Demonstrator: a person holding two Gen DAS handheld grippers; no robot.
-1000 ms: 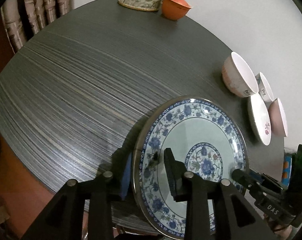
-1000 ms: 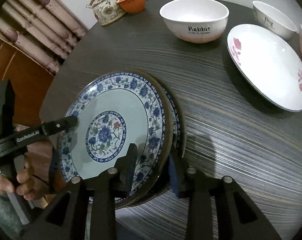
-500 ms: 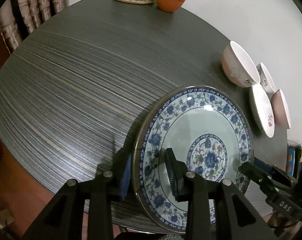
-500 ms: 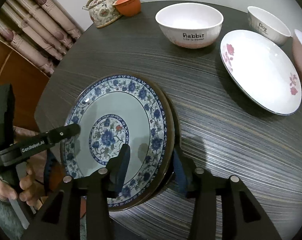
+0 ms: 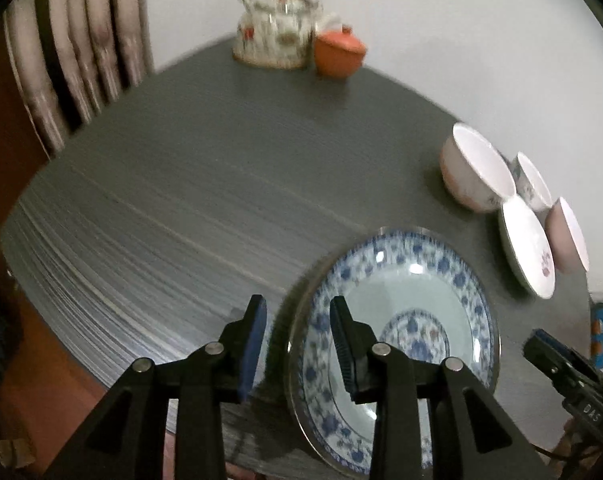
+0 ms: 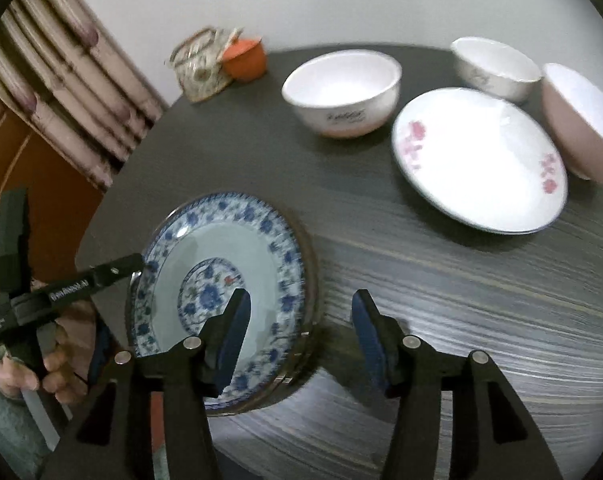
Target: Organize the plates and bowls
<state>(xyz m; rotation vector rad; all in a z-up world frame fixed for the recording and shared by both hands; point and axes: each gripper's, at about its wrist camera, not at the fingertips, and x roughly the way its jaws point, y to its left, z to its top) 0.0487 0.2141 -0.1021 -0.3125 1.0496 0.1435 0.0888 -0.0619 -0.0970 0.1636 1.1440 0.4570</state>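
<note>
Two blue-and-white floral plates (image 6: 221, 256) lie stacked near the front-left edge of the dark round table (image 6: 461, 300). My right gripper (image 6: 301, 308) straddles the stack's right rim. Its jaws are opening: one pad hangs over the plate, the other over bare table, and neither presses on it. My left gripper (image 5: 297, 308) is shut on the top plate (image 5: 413, 308) at its left rim, one finger inside the plate and one outside. In the right wrist view its upper finger (image 6: 113, 270) lies over the rim, held by a hand (image 6: 61, 376).
A white plate with pink flowers (image 6: 477, 160), a white bowl with lettering (image 6: 341, 92), a smaller white bowl (image 6: 497, 64) and a pink bowl (image 6: 581, 120) stand at the back right. A floral teapot (image 6: 201, 64) and an orange lidded cup (image 6: 245, 60) sit at the far edge.
My right gripper has let go of the plate's rim and spread its jaws, drawing back a little. The top plate now rests squarely on the lower one. My left gripper keeps its hold.
</note>
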